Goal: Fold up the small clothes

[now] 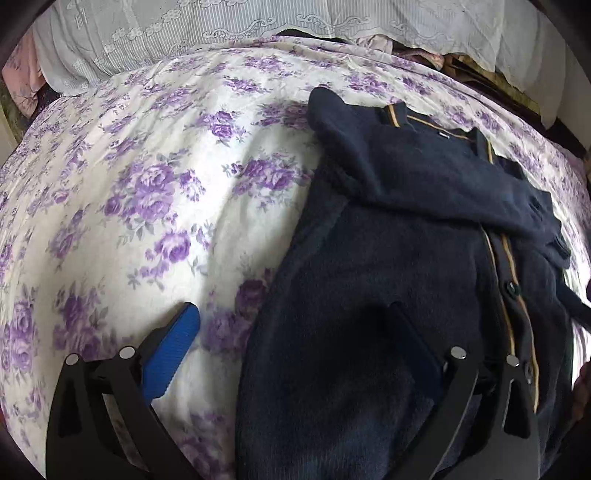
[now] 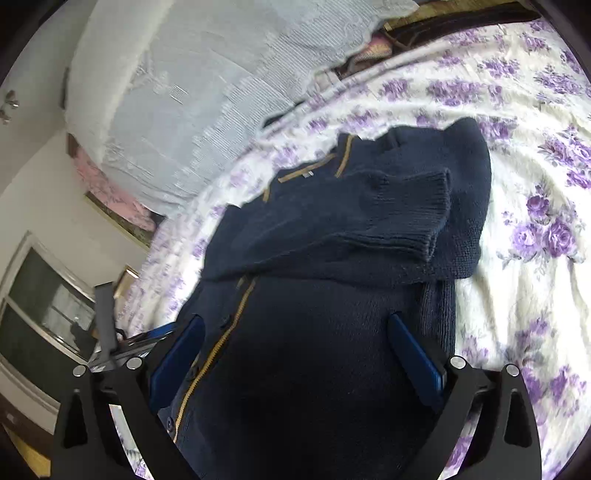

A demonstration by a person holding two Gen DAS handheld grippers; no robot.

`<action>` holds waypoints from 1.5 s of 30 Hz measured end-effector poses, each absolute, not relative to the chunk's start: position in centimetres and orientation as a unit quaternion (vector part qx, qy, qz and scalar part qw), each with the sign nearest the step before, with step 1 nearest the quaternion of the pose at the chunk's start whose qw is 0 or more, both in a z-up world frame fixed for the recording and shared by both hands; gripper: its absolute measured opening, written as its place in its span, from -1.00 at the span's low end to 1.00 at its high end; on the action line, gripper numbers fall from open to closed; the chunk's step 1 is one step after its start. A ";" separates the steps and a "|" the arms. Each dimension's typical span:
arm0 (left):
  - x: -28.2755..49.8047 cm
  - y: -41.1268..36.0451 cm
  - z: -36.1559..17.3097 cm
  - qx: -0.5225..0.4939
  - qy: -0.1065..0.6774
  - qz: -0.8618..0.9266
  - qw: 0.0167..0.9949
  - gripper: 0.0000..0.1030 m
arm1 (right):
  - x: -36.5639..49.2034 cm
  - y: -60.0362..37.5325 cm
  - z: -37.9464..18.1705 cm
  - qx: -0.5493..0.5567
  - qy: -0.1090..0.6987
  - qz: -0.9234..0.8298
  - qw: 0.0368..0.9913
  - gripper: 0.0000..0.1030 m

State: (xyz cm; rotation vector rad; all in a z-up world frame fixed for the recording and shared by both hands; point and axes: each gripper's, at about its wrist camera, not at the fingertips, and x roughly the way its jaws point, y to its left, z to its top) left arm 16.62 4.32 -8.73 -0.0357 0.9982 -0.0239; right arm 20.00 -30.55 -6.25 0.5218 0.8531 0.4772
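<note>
A small navy knit cardigan point(image 1: 388, 258) with tan trim and dark buttons lies on the floral bedsheet point(image 1: 147, 184), one sleeve folded across its chest. It also shows in the right wrist view point(image 2: 332, 240), where a ribbed sleeve cuff point(image 2: 436, 210) lies across the chest. My left gripper point(image 1: 291, 317) is open over the cardigan's left edge; its left blue pad point(image 1: 173, 347) is over the sheet, its right finger over the knit. My right gripper point(image 2: 295, 332) is open just above the cardigan's lower body, the jaws straddling the fabric.
White lace pillows point(image 1: 184, 33) lie at the head of the bed, also in the right wrist view point(image 2: 184, 92). A window point(image 2: 40, 314) and wall are at the left of the right wrist view. Floral sheet point(image 2: 517, 258) extends right of the cardigan.
</note>
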 end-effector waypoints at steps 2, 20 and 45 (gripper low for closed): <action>15.4 4.7 -8.8 -0.026 0.477 -0.019 0.878 0.91 | 19.6 -30.5 -6.2 0.241 0.404 0.226 0.853 0.93; 6.9 5.4 -8.9 -0.022 0.480 -0.080 0.873 0.91 | 6.6 -33.0 -6.3 0.220 0.418 0.293 0.831 0.93; 8.4 7.3 -8.7 -0.165 0.496 -0.309 0.794 0.89 | 8.2 -29.2 -6.6 0.219 0.420 0.352 0.808 0.93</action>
